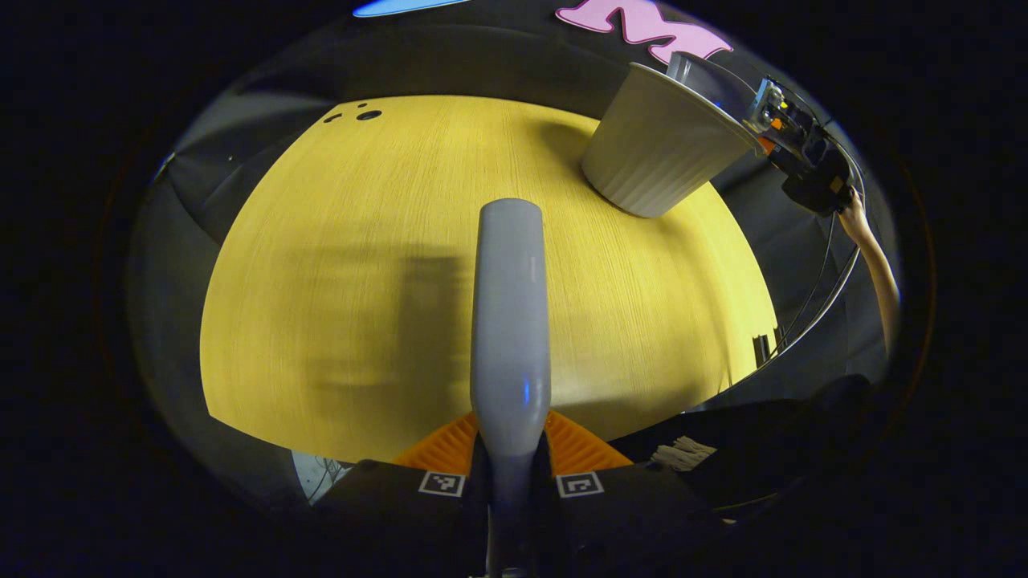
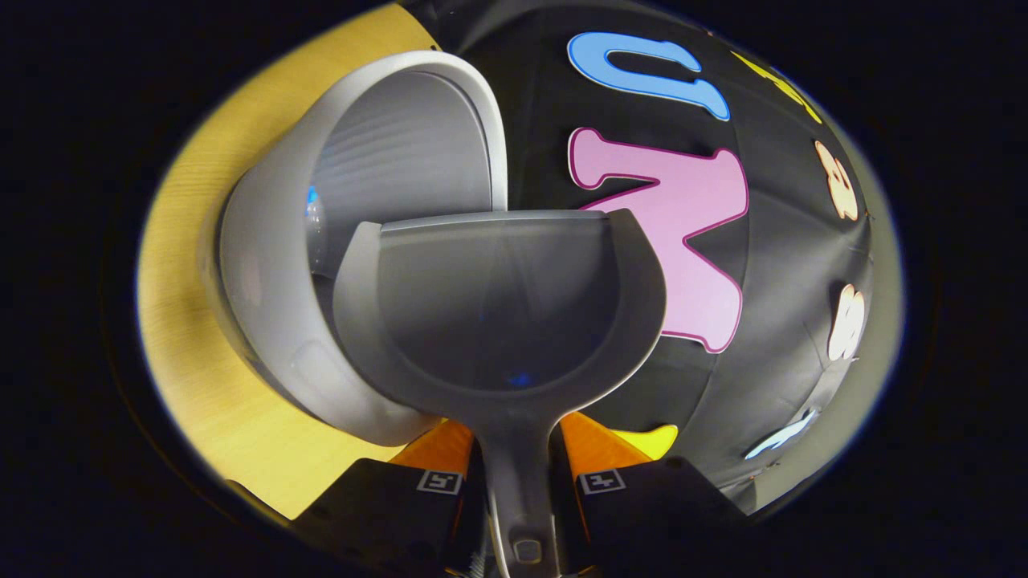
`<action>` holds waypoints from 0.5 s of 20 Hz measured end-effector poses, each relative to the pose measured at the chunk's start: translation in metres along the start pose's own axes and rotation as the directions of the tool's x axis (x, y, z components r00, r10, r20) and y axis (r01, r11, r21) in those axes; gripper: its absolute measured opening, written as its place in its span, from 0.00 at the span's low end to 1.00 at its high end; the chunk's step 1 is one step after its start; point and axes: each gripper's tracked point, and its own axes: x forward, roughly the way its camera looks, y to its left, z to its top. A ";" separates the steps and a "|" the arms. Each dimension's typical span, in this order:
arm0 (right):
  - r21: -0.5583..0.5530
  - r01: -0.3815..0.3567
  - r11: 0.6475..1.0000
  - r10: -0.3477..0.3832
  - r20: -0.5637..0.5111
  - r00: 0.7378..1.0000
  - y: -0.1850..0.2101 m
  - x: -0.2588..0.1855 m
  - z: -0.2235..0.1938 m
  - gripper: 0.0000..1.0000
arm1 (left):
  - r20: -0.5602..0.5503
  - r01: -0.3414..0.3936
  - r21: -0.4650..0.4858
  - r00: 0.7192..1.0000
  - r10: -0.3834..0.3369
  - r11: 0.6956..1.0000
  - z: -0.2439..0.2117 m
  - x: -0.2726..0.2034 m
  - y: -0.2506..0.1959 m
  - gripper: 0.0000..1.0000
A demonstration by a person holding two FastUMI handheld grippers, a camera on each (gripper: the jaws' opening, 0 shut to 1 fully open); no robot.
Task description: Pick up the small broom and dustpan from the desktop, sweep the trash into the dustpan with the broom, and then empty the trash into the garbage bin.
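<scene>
The dustpan (image 2: 498, 313) is gripped by its handle between the two fingers of the right hand-held gripper (image 2: 518, 474), and its open mouth is held at the rim of the garbage bin (image 2: 273, 321). The pan is held there, it is judged, so that whatever was swept up slides into the bin and not back onto the desk (image 2: 201, 401). Nothing loose can be made out on the pan's floor, so the emptying is judged to be at or near its end. In the left gripper view the same bin (image 1: 658, 144) is seen at the far right of the desk (image 1: 337, 241), with the dustpan (image 1: 707, 80) at its rim and the right hand-held gripper (image 1: 795, 144) behind it, carried by a person's hand (image 1: 853, 213).

The left hand-held gripper (image 1: 510, 457) is clamped on the small broom (image 1: 510, 313), whose pale rounded shaft runs straight forward between the fingers. It is held above the desk and well apart from the bin, presumably to be kept out of the way while the pan is tipped. No trash can be seen on the bare wood below it.

Small square coded markers are carried on both grippers' fingers. No brand or readable writing can be made out on the broom, the pan or the bin.
</scene>
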 end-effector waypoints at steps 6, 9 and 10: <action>0.275 -0.006 0.961 0.016 -0.034 0.999 -0.040 -0.008 -0.002 0.32 | 0.016 0.019 0.002 1.000 -0.019 1.000 0.006 -0.002 -0.004 0.27; 0.443 -0.008 0.897 0.026 -0.034 0.999 -0.066 -0.019 0.004 0.35 | 0.025 0.040 -0.013 0.999 -0.040 0.999 0.008 -0.004 -0.005 0.27; 0.495 -0.010 0.869 0.031 -0.035 0.999 -0.073 -0.024 0.004 0.38 | 0.030 0.047 -0.023 0.998 -0.046 0.999 0.009 -0.006 -0.005 0.30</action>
